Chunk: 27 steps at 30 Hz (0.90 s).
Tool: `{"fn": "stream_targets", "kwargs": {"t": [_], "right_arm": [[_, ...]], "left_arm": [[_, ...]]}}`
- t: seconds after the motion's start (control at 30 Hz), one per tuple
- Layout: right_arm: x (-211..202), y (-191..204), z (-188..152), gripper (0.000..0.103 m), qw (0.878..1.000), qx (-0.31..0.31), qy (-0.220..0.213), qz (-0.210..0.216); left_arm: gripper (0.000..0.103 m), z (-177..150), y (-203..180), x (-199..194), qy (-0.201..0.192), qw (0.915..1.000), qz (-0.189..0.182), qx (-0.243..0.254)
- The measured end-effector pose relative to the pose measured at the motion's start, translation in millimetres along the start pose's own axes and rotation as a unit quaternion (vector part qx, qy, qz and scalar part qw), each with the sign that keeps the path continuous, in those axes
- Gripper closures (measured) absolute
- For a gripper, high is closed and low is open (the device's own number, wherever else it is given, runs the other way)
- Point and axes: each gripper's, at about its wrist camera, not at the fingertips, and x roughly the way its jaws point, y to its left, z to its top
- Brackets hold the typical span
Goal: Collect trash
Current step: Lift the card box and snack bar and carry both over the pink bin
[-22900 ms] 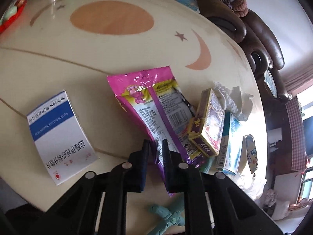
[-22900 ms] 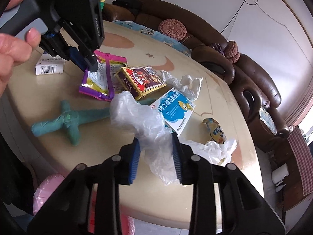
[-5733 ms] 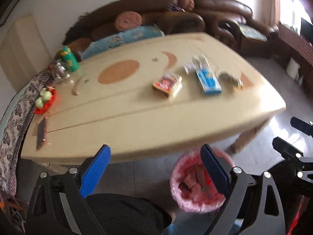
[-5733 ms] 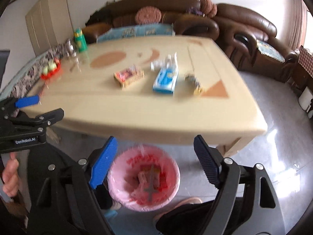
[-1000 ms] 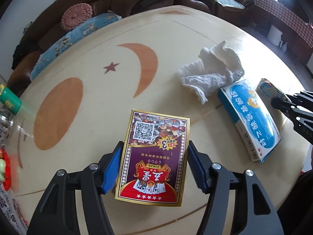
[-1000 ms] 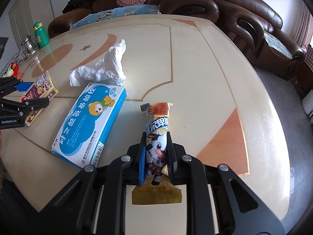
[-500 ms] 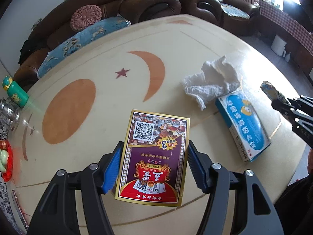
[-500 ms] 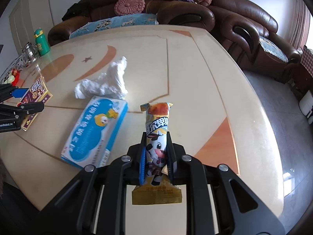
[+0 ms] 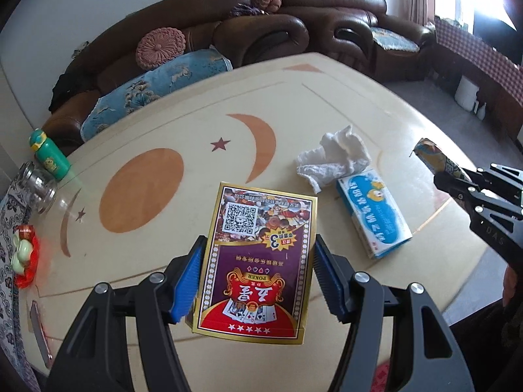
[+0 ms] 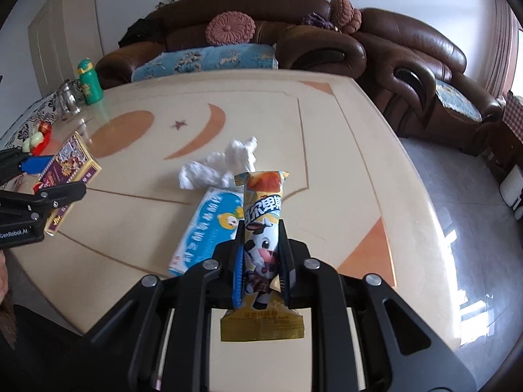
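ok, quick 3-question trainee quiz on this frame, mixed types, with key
1. True or false: the left gripper is shut on the poker card box.
2. What does the right gripper hold? A) crumpled white tissue B) cow-print snack wrapper C) green bottle
3. Name the two trash items on the table that no gripper holds.

Key
1. True: both blue pads press the box's long sides, and the right wrist view shows it lifted off the table.
2. B, the cow-print snack wrapper, clamped upright between the fingers.
3. The crumpled white tissue and the blue medicine box, lying side by side mid-table.
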Motion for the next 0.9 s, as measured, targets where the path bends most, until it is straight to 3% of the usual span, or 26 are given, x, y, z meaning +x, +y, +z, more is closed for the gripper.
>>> {"fn": "stream_targets", "kwargs": {"t": [0.5,0.9], "right_arm": [[-110,46,0,0.085,0.997,-0.033,-0.069,0.007],[-184,71,-29,0.085,0.994,-0.043,-0.094,0.020]], "left_arm": [[0.041,-22,-6,-113,-0.062,0.9968,0.017,-0.048],[0.041,-67,-17,-188,-0.093,0.9906,0.024,-0.097]]}}
